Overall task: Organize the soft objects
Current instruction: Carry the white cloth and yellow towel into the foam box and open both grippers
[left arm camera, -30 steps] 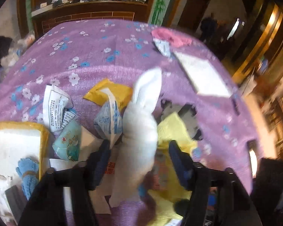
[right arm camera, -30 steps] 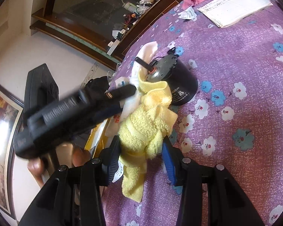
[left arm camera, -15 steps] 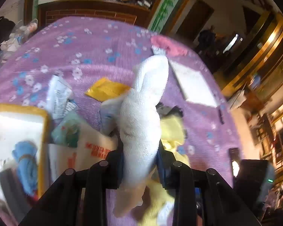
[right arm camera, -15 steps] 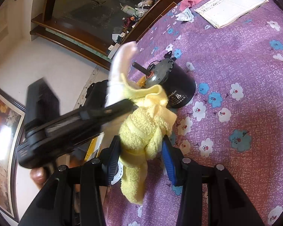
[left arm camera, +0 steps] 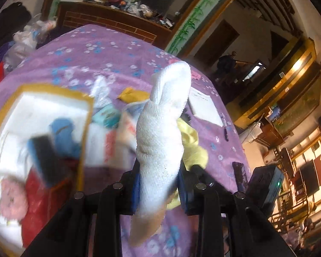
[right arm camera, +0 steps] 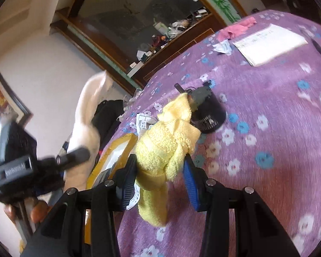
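My left fingers (left arm camera: pixel 158 184) pinch the white towel (left arm camera: pixel 162 132), which hides their pads. My right fingers (right arm camera: pixel 160 177) pinch the yellow towel (right arm camera: pixel 167 147); the box (left arm camera: pixel 42 98) contents blur.

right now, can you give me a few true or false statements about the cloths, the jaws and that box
1. The left gripper has its jaws clamped on a white towel. True.
2. The right gripper holds a pink cloth. False: a yellow towel sits between its jaws; the pink cloth lies at the far edge of the purple tablecloth.
3. The yellow-rimmed box already holds a blue cloth. True.
4. The white towel lies flat on the tablecloth. False: it is lifted and sticks up out of the jaws.
5. The yellow towel touches a black cylinder. True.
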The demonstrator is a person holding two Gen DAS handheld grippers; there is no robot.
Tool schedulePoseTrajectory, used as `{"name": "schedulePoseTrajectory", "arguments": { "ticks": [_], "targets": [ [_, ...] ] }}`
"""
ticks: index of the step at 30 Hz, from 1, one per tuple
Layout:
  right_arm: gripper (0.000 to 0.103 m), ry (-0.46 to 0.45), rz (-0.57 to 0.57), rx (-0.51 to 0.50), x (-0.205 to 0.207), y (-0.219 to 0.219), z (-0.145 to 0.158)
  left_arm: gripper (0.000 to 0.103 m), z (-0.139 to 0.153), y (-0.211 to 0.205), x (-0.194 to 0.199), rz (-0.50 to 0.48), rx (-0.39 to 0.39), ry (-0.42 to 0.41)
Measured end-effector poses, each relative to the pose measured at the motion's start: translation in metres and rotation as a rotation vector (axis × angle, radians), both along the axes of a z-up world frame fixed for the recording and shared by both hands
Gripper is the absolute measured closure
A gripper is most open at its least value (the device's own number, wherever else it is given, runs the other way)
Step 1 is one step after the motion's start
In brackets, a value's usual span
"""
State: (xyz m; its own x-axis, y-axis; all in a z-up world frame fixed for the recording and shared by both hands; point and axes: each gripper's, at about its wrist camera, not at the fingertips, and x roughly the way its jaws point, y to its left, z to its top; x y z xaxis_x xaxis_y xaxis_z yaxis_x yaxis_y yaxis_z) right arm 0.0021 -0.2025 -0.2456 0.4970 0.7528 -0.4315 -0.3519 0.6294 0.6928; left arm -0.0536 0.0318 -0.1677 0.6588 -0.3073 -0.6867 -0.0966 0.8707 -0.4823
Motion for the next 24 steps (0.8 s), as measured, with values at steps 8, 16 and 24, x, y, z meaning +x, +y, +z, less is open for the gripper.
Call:
{"name": "schedulePoseTrajectory", "arguments": {
  "ticks": [8,16,24],
  "targets": [
    [0.061,-0.104,0.06,0.02,-0.025,0.019,0.04,0.073,-0.001,0.041,-0.044,0.118,-0.032,-0.009],
    [0.061,-0.149,0.207,0.025,-0.039,0.067,0.063,0.073,0.014,0.075,-0.068,0.197,-0.005,-0.053],
    [0.061,-0.168,0.295,0.013,-0.041,0.106,0.07,0.073,0.015,0.096,-0.079,0.243,0.004,-0.071]
  ]
}}
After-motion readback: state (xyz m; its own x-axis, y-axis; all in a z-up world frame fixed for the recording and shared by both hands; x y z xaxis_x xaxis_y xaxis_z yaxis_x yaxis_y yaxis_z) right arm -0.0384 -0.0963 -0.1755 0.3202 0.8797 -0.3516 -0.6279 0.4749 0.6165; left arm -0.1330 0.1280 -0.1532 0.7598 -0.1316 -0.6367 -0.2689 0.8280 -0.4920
